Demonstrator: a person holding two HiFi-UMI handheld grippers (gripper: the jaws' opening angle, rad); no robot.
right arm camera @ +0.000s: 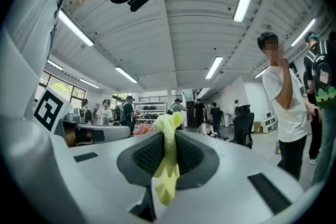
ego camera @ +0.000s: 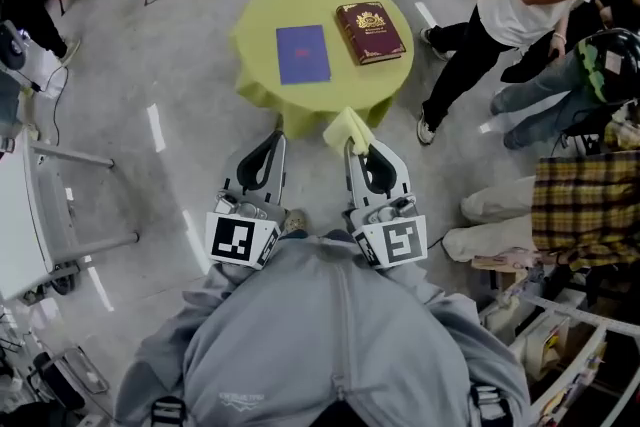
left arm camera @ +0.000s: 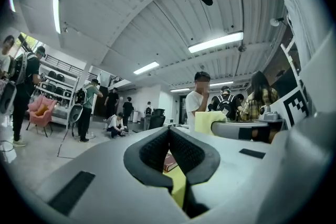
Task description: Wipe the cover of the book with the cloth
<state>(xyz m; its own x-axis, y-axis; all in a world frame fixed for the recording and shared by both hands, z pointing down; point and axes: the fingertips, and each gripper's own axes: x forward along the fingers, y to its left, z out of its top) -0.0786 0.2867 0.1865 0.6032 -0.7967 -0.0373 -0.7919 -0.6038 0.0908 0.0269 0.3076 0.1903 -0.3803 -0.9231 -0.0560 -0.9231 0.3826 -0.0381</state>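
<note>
Grey sweatshirt fills head view's bottom; my left gripper and right gripper mid-frame; book upper centre on yellow table | left gripper view: jaws together, empty | right gripper view: jaws clamped on yellow cloth, centre frame

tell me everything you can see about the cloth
The cloth is pale yellow, soft and crumpled. The right gripper has its jaws shut on its middle: a bunched end pokes out past the tips and a tail hangs behind the pads. It is held in the air on the near side of the table, touching only the jaws.
</note>
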